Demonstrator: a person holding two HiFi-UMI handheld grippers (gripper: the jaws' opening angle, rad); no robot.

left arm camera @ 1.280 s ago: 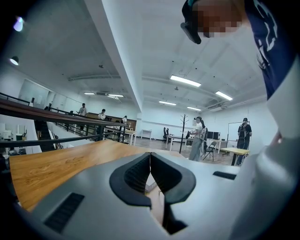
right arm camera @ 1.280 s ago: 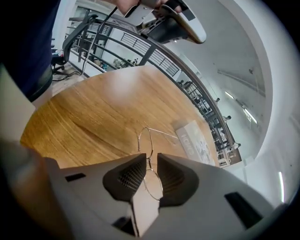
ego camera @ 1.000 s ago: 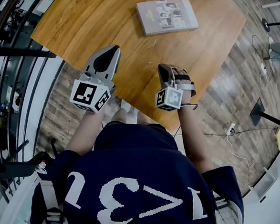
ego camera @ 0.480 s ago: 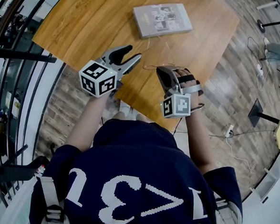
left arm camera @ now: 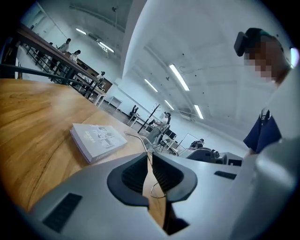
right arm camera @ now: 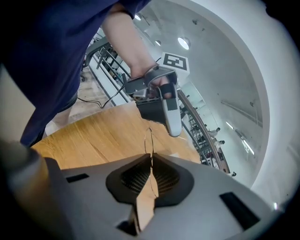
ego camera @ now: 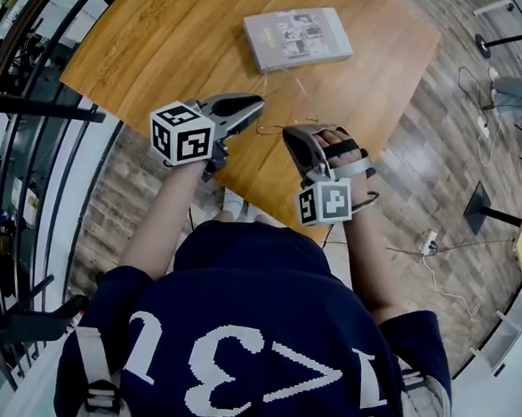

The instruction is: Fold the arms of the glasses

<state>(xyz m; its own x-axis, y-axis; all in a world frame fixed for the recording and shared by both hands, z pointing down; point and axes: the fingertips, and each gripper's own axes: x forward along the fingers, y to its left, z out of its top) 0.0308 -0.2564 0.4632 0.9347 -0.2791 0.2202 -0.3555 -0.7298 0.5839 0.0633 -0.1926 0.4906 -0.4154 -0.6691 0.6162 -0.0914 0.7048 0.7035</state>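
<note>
Glasses (ego camera: 273, 127) pinched by right gripper (ego camera: 289, 134) above table (ego camera: 161, 59) edge (book (ego camera: 298, 37) well apart)

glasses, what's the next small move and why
Probably swing the left claw toward the right claw to fold the arm it grips inward. The right claw is shut on the thin wire glasses, and the left claw is closing with their wire inside it.

L tool (ego camera: 255, 105) closing on glasses (ego camera: 275, 127), R tool (ego camera: 290, 136) grips them; book (ego camera: 297, 37) beyond.
</note>
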